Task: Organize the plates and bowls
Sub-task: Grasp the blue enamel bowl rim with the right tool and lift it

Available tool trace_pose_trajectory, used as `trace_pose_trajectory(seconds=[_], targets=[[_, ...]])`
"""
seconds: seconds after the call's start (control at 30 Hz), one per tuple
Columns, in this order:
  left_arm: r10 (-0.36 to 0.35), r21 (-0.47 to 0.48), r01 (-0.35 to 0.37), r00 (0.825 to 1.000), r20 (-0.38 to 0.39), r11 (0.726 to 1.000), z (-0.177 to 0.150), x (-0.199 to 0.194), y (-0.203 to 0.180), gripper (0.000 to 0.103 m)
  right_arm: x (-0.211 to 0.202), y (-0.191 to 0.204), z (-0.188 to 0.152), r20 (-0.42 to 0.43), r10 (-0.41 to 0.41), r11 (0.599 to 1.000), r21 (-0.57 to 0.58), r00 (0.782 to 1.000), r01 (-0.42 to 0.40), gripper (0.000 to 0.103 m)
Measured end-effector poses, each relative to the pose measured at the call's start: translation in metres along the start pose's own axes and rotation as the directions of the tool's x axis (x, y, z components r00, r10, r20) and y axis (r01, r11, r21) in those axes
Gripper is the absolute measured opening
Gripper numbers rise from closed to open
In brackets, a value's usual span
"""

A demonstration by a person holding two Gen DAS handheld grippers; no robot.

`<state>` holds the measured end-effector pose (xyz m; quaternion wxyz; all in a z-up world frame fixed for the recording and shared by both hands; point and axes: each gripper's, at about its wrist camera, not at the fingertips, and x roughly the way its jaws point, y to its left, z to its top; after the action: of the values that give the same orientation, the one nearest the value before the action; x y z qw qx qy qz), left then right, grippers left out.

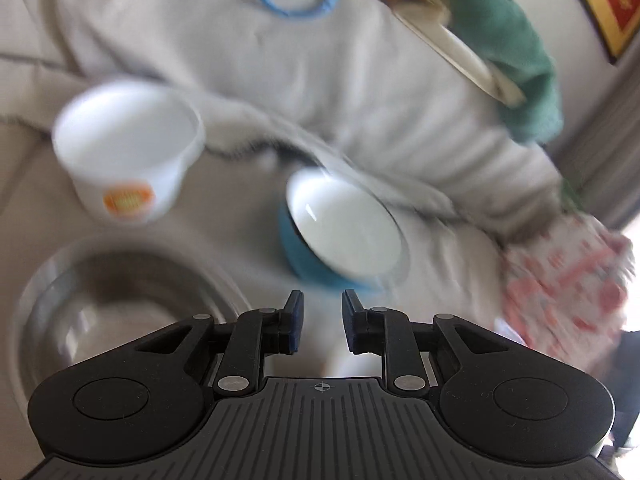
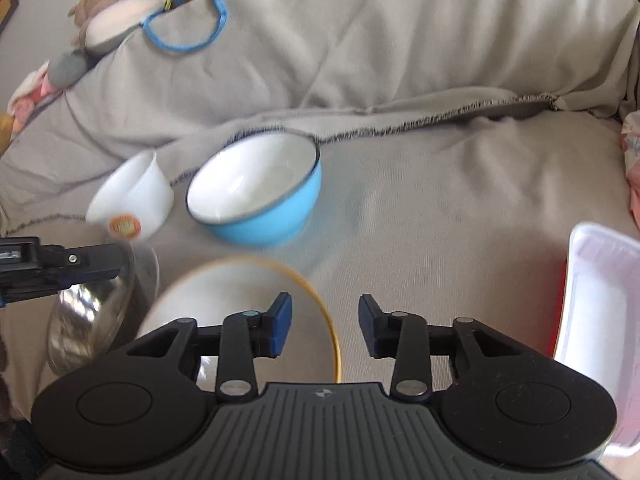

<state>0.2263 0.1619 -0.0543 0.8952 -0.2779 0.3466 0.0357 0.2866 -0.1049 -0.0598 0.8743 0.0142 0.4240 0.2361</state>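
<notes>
On a grey blanket-covered sofa [image 2: 400,80], a blue bowl [image 2: 256,196] sits beside a white cup [image 2: 132,196] and a steel bowl [image 1: 120,300]. The left gripper [image 1: 320,308] and right gripper [image 2: 324,312] both hang released, grasping nothing, the right above a yellow-rimmed plate [image 2: 240,292].

Right wrist view: dishes on a grey cloth [image 2: 440,208].
Right gripper [image 2: 324,320] jaws apart, empty, above yellow-rimmed plate [image 2: 240,292]. Blue bowl [image 2: 260,200] beside white cup [image 2: 132,196]; steel bowl [image 2: 88,320] left; white tray [image 2: 600,300] right.
</notes>
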Motion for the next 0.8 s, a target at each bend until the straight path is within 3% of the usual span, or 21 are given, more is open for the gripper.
trace_pose_trajectory(seconds=[0.13,0.37,0.5,0.57,0.8], targets=[[-0.001,-0.045,0.001,1.0,0.0,0.999,0.032,0.031,0.005,0.024,0.018,-0.007,0.045,-0.037,0.017,0.997,0.078,0.999,-0.014,0.044],[0.066,-0.108,-0.069,0.997,-0.034,0.992,0.044,0.082,0.018,0.027,0.08,0.007,0.086,-0.07,0.006,0.999,0.045,0.998,-0.003,0.045],[0.017,-0.126,-0.026,0.997,-0.074,0.992,0.046,0.101,0.024,0.027,0.117,0.001,0.091,-0.161,0.079,0.993,0.101,0.984,-0.064,0.044],[-0.02,-0.143,0.004,0.994,-0.108,0.99,0.046,0.111,0.026,0.026,0.127,0.003,0.089,-0.175,0.079,0.994,0.089,0.981,-0.065,0.044],[0.025,-0.085,-0.035,0.993,-0.117,0.996,0.042,0.108,0.017,0.025,0.132,0.015,0.082,-0.184,0.053,0.998,0.023,0.981,-0.05,0.044]])
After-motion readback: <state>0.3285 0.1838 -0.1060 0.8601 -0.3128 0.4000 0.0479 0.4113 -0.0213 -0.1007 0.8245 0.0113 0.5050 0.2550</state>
